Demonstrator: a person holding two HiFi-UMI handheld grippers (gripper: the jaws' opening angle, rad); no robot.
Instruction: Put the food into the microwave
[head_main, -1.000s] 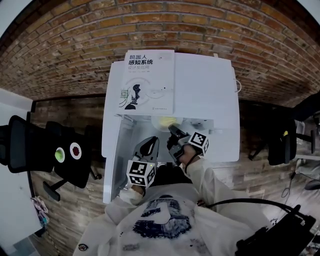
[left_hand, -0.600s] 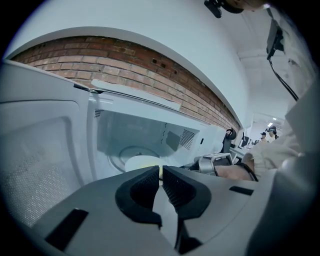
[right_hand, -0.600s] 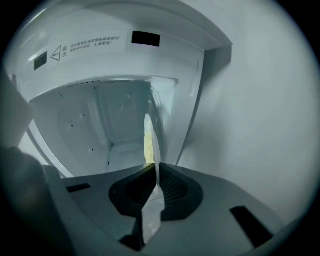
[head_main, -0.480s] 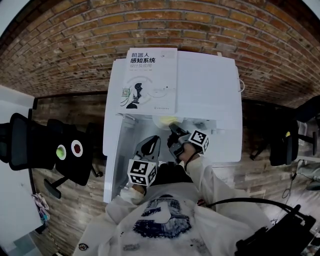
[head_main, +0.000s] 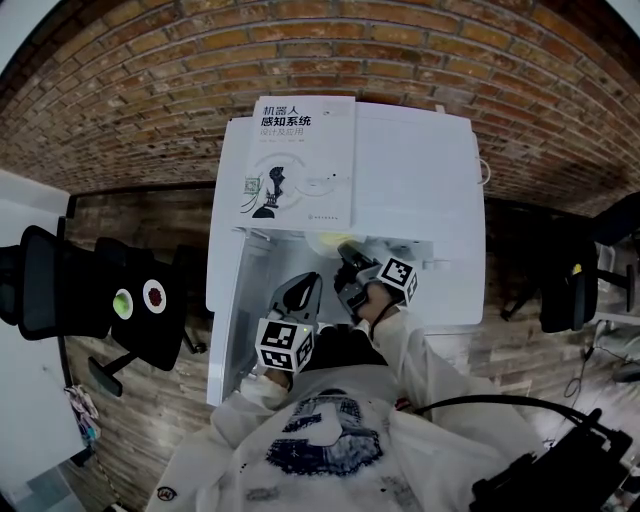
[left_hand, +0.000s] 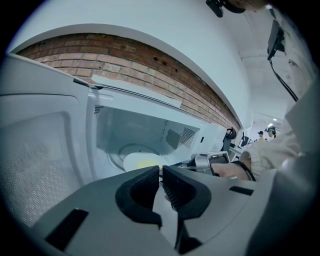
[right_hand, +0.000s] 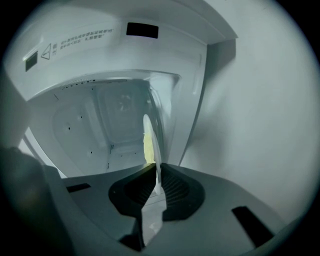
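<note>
The microwave (head_main: 420, 200) fills the middle of my head view, a white box set against the brick wall (head_main: 300, 60) on the far side. Its door (head_main: 222, 300) is swung wide to the left, which leaves the mouth of the cavity free for both arms. A book (head_main: 300, 160) lies flat on the left half of its roof, clear of the job.

My left gripper (head_main: 300, 293) hangs just outside the opening on the near left. In the left gripper view its jaws are pressed together with nothing between them (left_hand: 161, 172). I read that as parking it out of the way while it looks into the cavity.

My right gripper (head_main: 348, 258) reaches into the cavity from the near right. In the right gripper view its jaws are pinched on the near rim of the plate (right_hand: 152, 145), one pad on each face (right_hand: 154, 172). A grip on the rim keeps the pads off the food.

From the left gripper view the plate (left_hand: 140, 161) lies flat and face up, low in the middle of the cavity over the round turntable. I cannot tell whether it rests on it yet. In the right gripper view the plate shows edge-on, running straight away from the jaws toward the back wall. Being round, it has no real long axis; the line that matters runs from the gripped rim to the far rim, near to far.

The yellow food (left_hand: 146, 163) sits on top of the plate, toward its middle.
</note>
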